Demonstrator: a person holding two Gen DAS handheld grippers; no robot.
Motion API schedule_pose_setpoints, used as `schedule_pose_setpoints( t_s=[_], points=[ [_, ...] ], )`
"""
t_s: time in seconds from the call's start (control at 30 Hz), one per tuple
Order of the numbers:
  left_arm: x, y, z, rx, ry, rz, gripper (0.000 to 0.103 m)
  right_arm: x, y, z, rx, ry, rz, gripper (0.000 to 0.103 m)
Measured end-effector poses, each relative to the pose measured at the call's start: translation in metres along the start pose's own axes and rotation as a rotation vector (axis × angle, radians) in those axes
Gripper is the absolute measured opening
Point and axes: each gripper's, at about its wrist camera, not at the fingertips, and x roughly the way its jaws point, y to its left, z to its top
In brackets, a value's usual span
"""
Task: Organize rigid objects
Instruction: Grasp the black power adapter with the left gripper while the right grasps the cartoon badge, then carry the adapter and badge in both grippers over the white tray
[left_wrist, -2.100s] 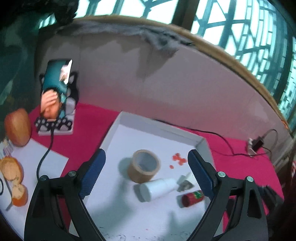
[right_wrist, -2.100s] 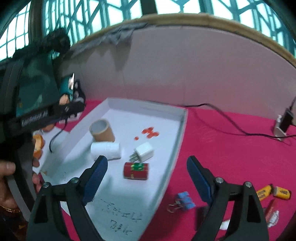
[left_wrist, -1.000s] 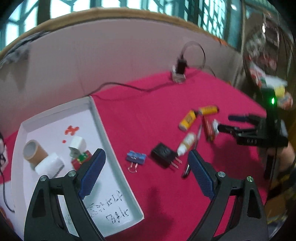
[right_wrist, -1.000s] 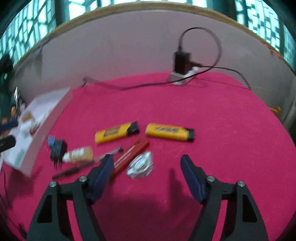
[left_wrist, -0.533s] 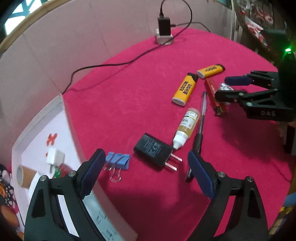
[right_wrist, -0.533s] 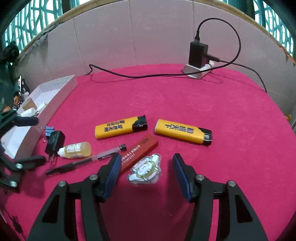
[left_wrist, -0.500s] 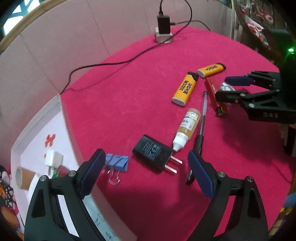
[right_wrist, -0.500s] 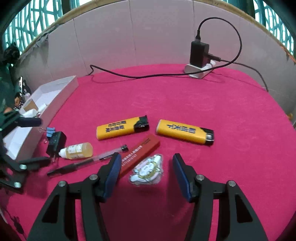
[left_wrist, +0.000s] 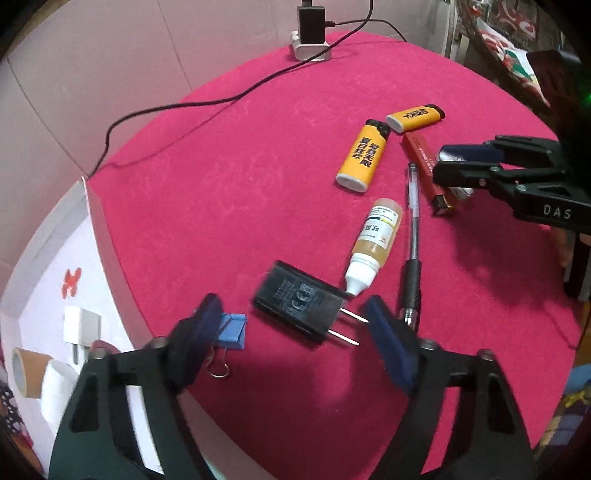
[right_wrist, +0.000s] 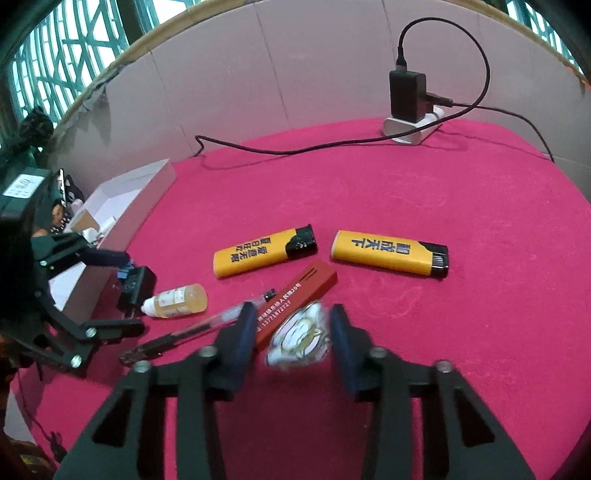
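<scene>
Broadly, the red worktop (right_wrist: 443, 192) is carrying a scatter of small rigid things, and the white tray (left_wrist: 107, 243) along its left edge is already holding a tape roll (left_wrist: 27, 373) and a white plug (left_wrist: 79, 325).

Both tongs are standing open and holding nothing. The left tongs (left_wrist: 291, 332) are straddling the black charger (left_wrist: 299, 301), its prongs pointing toward the right finger and the blue binder clip (left_wrist: 232, 328) lying just beside the left one. The right tongs (right_wrist: 293, 332) are bracketing the flat white sticker piece (right_wrist: 299, 341), with the red lighter (right_wrist: 299, 295) touching its upper edge.

A good grasp is probably meaning closing on the charger's body, not the prongs, while keeping the clip outside. For the thin piece, the fingers are needing to go low and level, avoiding the red lighter and pen (right_wrist: 199, 326).
</scene>
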Motion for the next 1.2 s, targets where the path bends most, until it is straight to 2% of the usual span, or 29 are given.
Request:
schedule_pose_setpoints(
  t_s=[0.2,0.33,0.4,0.63,0.73,0.83,0.87,0.9,0.97,1.07,1.2],
  points=[
    [0.005,-0.008,0.008,0.017,-0.007,-0.017,0.072,-0.005,-0.004,-0.003,0.042,-0.005,0.022,0.017],
    [0.009,-0.012,0.011,0.020,-0.014,-0.028,0.071,-0.010,-0.011,-0.009,0.075,-0.007,0.032,0.014],
    [0.010,-0.012,0.012,0.015,-0.023,-0.049,0.051,-0.013,-0.013,-0.011,0.084,-0.010,0.031,0.014],
    [0.005,-0.015,0.006,0.000,-0.045,-0.076,0.051,-0.024,-0.020,-0.016,0.110,-0.027,0.017,0.010],
    [0.006,-0.016,0.005,-0.002,-0.044,-0.082,0.051,-0.023,-0.026,-0.018,0.136,-0.020,0.043,0.011],
    [0.007,-0.017,0.005,-0.010,-0.048,-0.080,0.051,-0.023,-0.032,-0.019,0.175,-0.019,0.063,0.014],
    [0.007,-0.016,0.004,-0.013,-0.050,-0.082,0.051,-0.023,-0.031,-0.019,0.172,-0.016,0.057,0.018],
    [0.007,-0.015,0.004,-0.017,-0.051,-0.084,0.051,-0.023,-0.030,-0.020,0.163,-0.013,0.041,0.027],
    [0.006,-0.014,0.004,-0.030,-0.055,-0.088,0.051,-0.025,-0.026,-0.022,0.145,-0.016,0.041,0.031],
    [0.003,-0.009,0.000,-0.055,-0.065,-0.101,0.051,-0.026,-0.019,-0.024,0.109,-0.016,0.040,0.046],
    [-0.001,-0.006,-0.001,-0.083,-0.082,-0.111,0.051,-0.022,-0.004,-0.023,0.026,0.005,-0.038,0.049]
  ],
)
